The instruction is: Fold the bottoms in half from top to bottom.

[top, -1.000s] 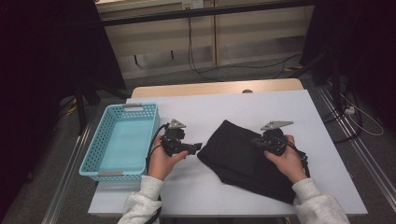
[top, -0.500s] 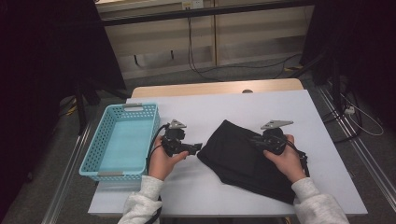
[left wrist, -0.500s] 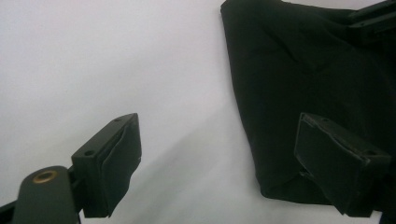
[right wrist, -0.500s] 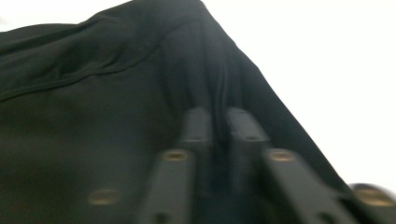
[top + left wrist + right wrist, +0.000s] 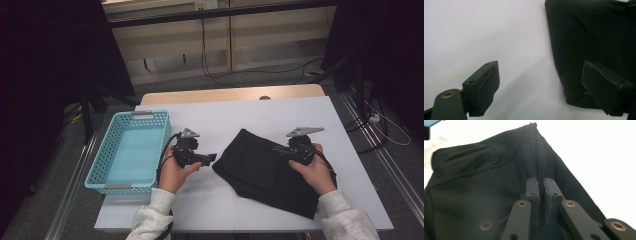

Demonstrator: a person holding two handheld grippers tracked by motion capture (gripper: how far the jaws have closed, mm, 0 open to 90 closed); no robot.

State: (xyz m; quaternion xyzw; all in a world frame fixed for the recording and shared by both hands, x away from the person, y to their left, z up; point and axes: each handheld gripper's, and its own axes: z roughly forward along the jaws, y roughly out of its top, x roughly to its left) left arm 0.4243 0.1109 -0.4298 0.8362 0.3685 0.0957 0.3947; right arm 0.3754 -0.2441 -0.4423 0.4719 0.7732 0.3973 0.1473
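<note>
On the tabletop (image 5: 250, 112), the basket (image 5: 131, 150) sits at the left edge and the folded cloth (image 5: 265, 172) lies right of centre. The left gripper (image 5: 210, 158) rests between them, just beside the cloth's left corner. The right gripper (image 5: 278, 149) lies on the cloth's right part, with a fold of it between its fingers (image 5: 532, 187).

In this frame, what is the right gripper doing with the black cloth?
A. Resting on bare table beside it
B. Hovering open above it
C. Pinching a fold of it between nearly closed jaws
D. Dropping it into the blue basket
C: in the right gripper view the right gripper has its jaws nearly together with a ridge of the black cloth pinched between them.
</note>
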